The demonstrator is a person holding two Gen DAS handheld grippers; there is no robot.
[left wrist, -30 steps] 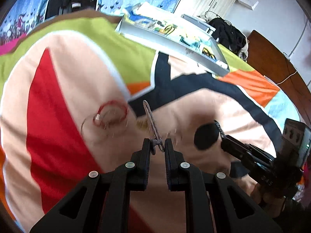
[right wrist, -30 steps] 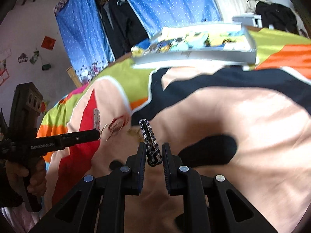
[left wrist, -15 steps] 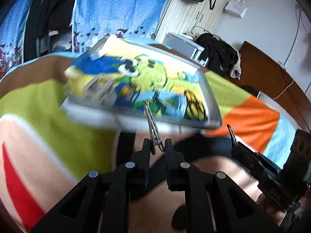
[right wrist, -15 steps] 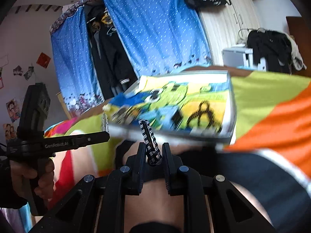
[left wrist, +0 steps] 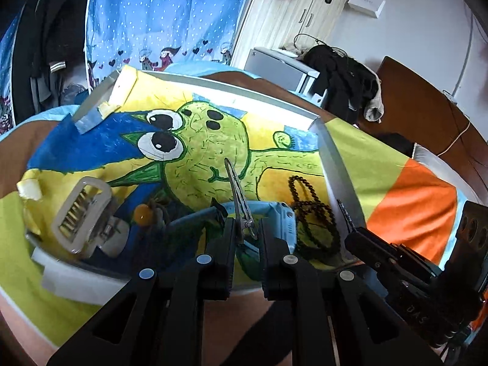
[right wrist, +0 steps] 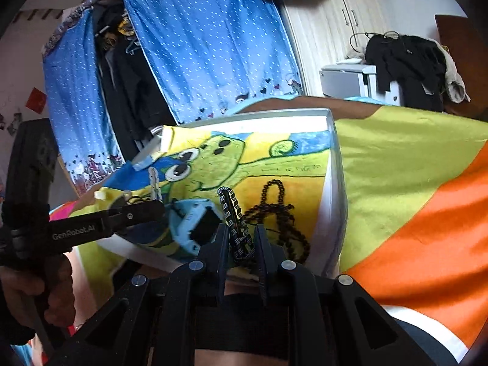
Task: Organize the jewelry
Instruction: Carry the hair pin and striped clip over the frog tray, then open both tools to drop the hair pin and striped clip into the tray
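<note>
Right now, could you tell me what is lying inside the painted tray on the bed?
Inside the tray: a big pale hair claw, a black bead string, a light blue clip and an orange-beaded piece. The hand-held grippers hide its near edge.

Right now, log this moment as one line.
left gripper: shut on metal hair clip | right gripper: shut on checkered hair clip | both over tray | bead bracelet in tray

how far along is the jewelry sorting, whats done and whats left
Done: the tray already holds a black bead strand, a white claw clip and an orange bead piece. In hand: the left claw grips a silver hair clip and the right claw a black-and-white clip, both at the tray's near edge. Left: releasing both into the tray.
</note>
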